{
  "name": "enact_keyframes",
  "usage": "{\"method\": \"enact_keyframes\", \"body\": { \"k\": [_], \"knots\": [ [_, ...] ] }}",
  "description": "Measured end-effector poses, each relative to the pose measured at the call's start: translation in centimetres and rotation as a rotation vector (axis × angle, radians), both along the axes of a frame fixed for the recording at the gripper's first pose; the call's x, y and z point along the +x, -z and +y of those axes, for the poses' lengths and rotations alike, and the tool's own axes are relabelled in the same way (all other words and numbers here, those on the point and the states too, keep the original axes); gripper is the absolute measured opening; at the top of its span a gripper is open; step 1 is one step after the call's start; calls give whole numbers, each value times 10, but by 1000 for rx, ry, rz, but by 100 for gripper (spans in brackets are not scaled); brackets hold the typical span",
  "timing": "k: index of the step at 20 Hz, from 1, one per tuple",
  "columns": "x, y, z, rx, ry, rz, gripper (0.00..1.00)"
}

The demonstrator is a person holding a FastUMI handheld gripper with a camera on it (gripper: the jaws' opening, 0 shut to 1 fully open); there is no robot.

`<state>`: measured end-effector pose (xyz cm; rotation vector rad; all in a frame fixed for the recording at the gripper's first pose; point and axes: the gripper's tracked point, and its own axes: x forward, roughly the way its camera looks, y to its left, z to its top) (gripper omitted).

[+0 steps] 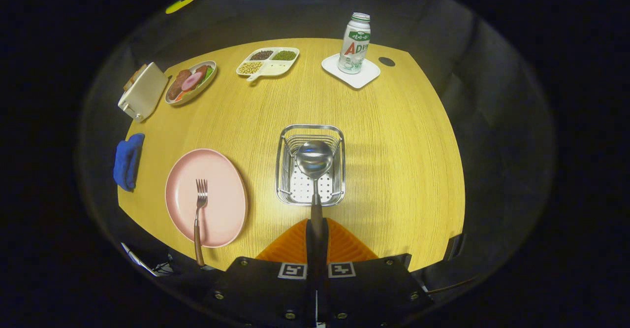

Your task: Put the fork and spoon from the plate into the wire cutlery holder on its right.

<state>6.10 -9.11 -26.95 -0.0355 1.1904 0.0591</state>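
Over wire holder, spoon in gripper

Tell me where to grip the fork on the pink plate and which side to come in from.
Grip the fork by its handle, best where it juts past the pink plate's near rim, so nothing lies under it there. Come from above on the near side, fingers either side of the handle. First the gripper, shut on the spoon, must drop that into the wire holder.

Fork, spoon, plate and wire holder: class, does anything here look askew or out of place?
Only the fork: its handle overhangs the pink plate's near rim. The spoon, clamped in the gripper, has its bowl over the wire holder. Nothing looks spilled or damaged.
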Motion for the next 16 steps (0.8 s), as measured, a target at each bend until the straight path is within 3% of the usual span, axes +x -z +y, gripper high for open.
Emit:
{"method": "enact_keyframes", "body": {
  "k": [9, 12, 16],
  "knots": [
    [10, -12, 7, 39, 6, 1, 12],
    [13, -19, 6, 35, 9, -33, 43],
    [10, -24, 8, 53, 19, -48, 43]
  ]
}}
